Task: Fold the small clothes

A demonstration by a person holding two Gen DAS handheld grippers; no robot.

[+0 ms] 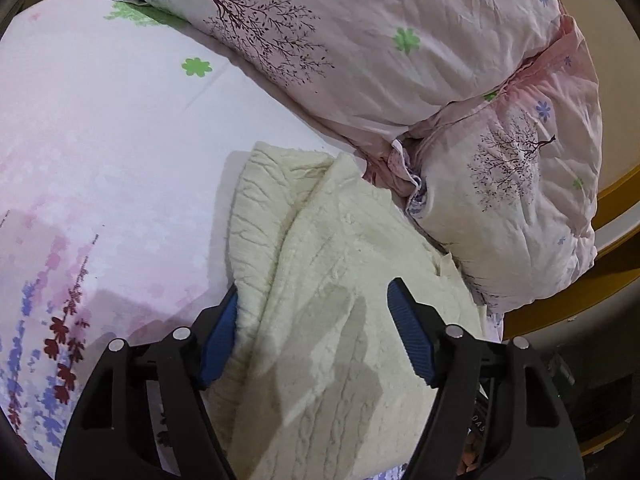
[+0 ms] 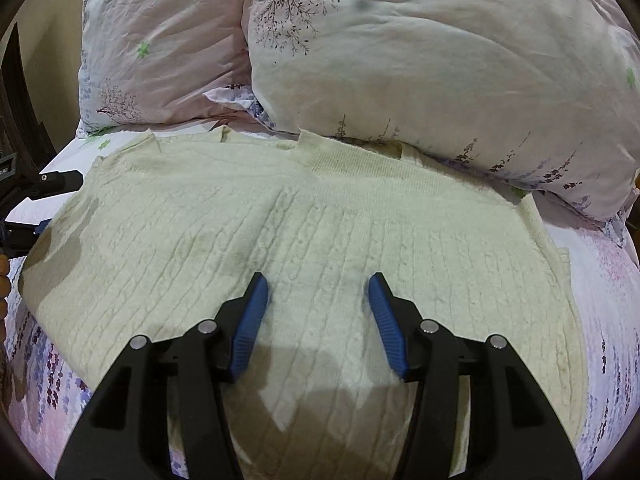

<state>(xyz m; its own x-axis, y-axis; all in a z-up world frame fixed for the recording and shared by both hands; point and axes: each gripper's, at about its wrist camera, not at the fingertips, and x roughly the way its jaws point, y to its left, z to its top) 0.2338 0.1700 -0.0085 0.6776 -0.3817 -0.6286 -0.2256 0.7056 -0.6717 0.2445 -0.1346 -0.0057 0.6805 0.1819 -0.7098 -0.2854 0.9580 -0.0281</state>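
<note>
Partly folded: cream cable-knit sweater (image 2: 320,216) on floral bedsheet (image 1: 100,140), one side doubled over; left gripper (image 1: 312,300) wide astride edge, right gripper (image 2: 318,292) half-open, gripping nothing; further folds left.

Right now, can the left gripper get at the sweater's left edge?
Probably yes. The left gripper is open right over the cream sweater, one finger already at its folded edge, with nothing in between.

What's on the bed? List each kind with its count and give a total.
Cream knit sweater: 1
Floral pillows: 2
Floral bedsheet: 1
Total: 4
</note>
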